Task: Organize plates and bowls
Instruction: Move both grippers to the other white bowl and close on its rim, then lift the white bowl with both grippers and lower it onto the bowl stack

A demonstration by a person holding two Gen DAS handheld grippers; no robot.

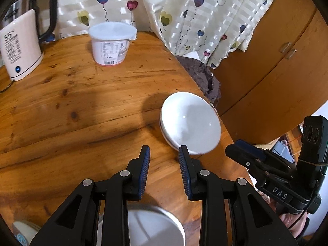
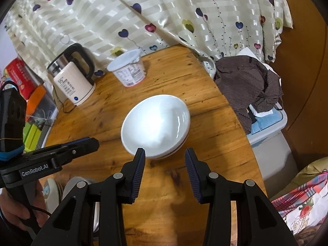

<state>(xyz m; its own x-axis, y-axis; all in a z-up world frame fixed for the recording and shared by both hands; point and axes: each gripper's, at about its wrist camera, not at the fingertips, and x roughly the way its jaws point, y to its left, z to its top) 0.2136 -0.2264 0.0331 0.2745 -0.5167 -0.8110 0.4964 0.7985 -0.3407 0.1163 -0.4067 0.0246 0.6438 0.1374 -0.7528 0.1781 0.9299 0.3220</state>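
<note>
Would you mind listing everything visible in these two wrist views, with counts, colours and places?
bowls: stack, at least two, white, table's near right part.
metal plate: one, silver, under the left gripper.
tub: one, white, lidded, far side of table.
kettle: one, white with black handle, far left.
table: one, brown wood.
curtain: cream with hearts, behind table.
brown shirt: one, on a bin right of table.
left gripper: black, open, empty.
right gripper: black, open, empty, near the bowls.

Bare table (image 1: 82, 106) left of stacked bowls (image 2: 155, 125); kettle (image 2: 71, 82), tub (image 2: 128, 69) crowd far edge.
</note>
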